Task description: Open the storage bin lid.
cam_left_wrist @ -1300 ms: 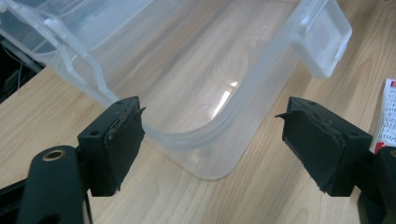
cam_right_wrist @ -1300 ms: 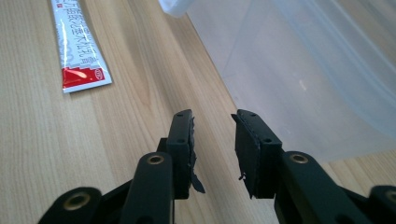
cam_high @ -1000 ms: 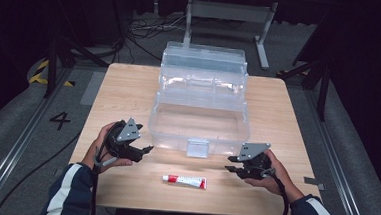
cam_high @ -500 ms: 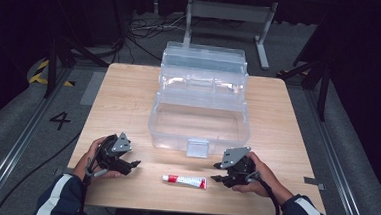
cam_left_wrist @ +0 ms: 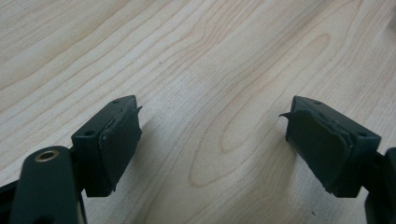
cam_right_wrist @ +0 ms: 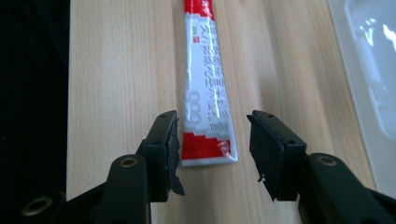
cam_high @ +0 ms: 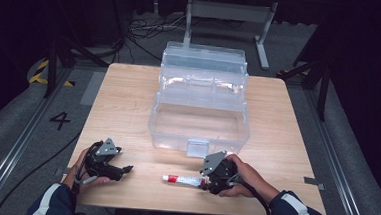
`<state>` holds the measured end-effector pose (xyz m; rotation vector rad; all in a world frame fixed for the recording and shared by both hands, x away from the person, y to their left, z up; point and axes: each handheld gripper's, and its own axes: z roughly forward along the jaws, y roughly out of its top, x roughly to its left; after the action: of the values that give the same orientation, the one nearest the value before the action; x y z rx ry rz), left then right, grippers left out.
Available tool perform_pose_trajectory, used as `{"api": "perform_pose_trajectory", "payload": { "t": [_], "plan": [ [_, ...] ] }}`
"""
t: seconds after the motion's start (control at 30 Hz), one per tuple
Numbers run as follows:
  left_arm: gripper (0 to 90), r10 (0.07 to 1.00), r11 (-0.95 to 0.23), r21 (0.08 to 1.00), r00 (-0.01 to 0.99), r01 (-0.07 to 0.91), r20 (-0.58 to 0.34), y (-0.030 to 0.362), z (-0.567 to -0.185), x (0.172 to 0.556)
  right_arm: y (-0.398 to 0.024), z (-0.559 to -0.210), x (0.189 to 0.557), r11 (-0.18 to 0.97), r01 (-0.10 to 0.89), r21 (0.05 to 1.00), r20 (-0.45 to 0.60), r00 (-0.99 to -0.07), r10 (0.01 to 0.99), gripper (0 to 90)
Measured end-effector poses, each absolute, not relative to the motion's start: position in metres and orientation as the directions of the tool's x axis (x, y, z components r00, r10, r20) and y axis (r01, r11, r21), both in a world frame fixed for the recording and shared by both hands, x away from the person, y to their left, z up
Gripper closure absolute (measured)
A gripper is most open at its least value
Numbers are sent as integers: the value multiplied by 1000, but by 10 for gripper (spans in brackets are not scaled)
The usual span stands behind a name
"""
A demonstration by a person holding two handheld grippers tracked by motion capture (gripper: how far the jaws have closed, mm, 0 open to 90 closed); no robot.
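Tube between right gripper jaws

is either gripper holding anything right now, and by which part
Nothing is held. The right gripper has its jaws open astride the flat crimped end of the tube, having just been opening. The left gripper is open over bare table.
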<state>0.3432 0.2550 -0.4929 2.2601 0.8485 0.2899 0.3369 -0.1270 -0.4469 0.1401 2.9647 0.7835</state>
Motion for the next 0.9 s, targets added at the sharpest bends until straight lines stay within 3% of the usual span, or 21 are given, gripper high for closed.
{"api": "perform_pose_trajectory", "payload": {
  "t": [0.3, 0.9],
  "plan": [
    [171, 651, -538, 685, 759, 492, -35, 255, -494, 343, -99, -449, 339, 893, 26, 449, -51, -997, 55, 532],
    [171, 649, -538, 684, 760, 492, -36, 255, -494, 343, -70, -456, 344, 936, 35, 350, 1, -999, 37, 531]
  ]
}}
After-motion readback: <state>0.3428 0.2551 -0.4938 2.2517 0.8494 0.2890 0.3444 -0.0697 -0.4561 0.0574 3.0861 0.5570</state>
